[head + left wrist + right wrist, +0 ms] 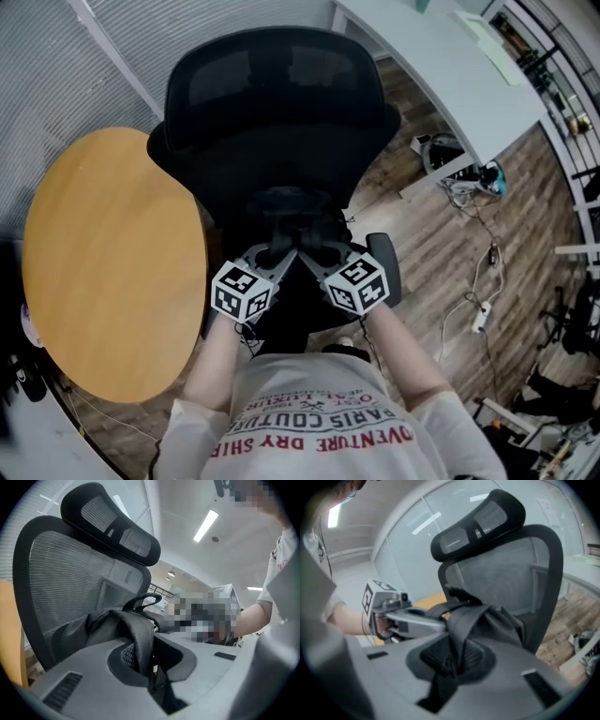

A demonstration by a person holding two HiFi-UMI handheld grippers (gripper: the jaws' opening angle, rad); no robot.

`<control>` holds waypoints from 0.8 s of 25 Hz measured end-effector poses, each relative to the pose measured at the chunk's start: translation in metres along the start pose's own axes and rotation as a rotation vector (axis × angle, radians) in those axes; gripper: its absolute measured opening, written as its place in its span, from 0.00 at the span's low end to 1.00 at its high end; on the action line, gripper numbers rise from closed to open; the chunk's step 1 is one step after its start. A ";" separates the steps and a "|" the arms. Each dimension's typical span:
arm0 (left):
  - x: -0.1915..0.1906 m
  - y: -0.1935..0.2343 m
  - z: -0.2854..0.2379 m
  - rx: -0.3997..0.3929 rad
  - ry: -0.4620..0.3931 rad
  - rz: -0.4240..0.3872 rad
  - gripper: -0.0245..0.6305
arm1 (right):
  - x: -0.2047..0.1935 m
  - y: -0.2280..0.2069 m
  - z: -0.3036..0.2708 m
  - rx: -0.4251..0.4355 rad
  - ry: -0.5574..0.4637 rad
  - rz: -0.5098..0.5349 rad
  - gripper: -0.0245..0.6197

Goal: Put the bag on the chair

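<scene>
A black office chair with a mesh back and headrest stands right in front of me. Both grippers hold a black bag over its seat, close to the backrest. My left gripper is shut on a black strap of the bag. The right gripper is shut on another strap. In the left gripper view the chair's mesh back rises behind the bag. The right gripper view shows the same backrest and, at its left, the left gripper's marker cube. Whether the bag touches the seat is hidden.
A round wooden table stands against the chair's left side. A white desk curves across the upper right. The chair's right armrest is beside my right gripper. Cables and a power strip lie on the wooden floor at right.
</scene>
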State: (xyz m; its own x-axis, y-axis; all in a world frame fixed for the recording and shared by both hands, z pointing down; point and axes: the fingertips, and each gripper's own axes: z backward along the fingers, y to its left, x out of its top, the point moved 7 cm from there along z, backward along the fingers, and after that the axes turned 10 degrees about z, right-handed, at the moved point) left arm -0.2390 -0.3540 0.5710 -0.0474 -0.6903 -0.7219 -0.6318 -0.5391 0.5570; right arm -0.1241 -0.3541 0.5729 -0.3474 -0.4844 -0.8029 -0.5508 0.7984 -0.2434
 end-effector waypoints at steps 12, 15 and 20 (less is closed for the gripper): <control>-0.029 0.021 -0.026 0.116 0.065 -0.091 0.15 | -0.030 -0.017 -0.017 -0.093 0.085 -0.041 0.19; -0.029 0.026 -0.025 0.156 0.011 -0.053 0.24 | -0.032 -0.020 -0.014 -0.179 0.076 -0.038 0.27; -0.024 0.031 -0.015 0.187 -0.086 0.041 0.41 | -0.032 -0.022 -0.007 -0.253 0.062 -0.044 0.40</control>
State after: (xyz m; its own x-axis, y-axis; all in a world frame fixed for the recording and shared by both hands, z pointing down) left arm -0.2459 -0.3615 0.6118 -0.1364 -0.6618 -0.7371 -0.7603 -0.4071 0.5062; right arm -0.1058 -0.3588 0.6074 -0.3604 -0.5443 -0.7575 -0.7361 0.6648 -0.1274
